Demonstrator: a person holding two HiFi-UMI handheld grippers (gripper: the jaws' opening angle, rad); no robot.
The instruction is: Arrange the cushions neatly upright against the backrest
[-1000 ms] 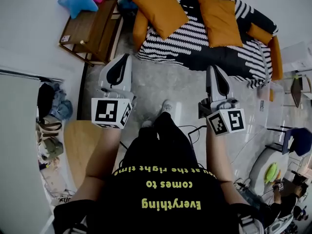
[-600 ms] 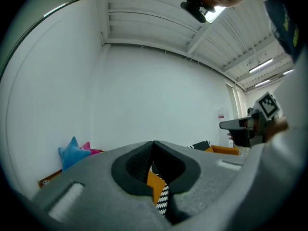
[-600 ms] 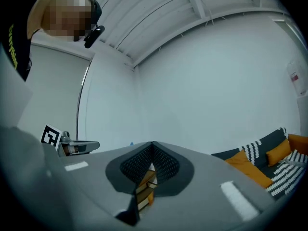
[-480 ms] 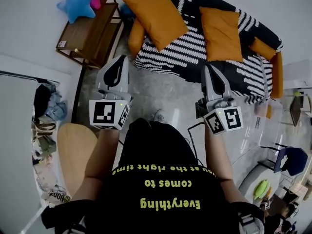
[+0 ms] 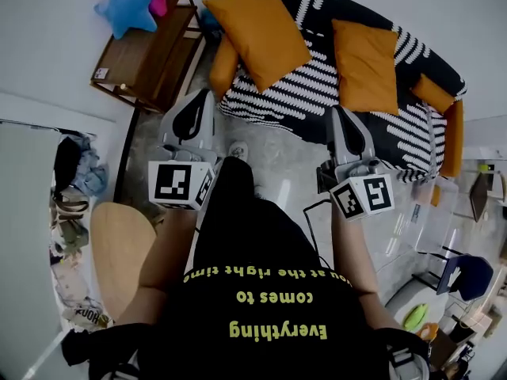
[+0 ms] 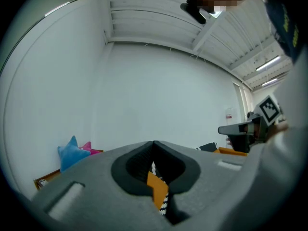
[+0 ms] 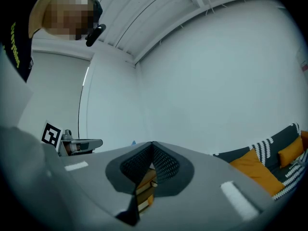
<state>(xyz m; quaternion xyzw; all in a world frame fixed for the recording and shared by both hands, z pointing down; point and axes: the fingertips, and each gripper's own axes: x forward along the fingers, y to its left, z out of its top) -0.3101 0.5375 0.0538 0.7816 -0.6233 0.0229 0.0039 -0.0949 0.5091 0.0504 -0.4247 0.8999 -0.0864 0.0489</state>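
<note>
Head view showed the left tool (image 5: 196,101) clenched shut and empty, with the large orange fabric cushion (image 5: 257,24) lying just ahead of it on the black-and-white striped sofa (image 5: 293,93). The smaller orange cushion (image 5: 366,54) lay ahead of the right tool (image 5: 342,115), likewise clenched empty, so each hand seemed nearest its own cushion.

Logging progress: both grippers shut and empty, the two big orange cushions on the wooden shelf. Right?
No. The head view shows the two big orange cushions on the striped sofa, not the wooden shelf. The left gripper and right gripper are shut and empty.
</note>
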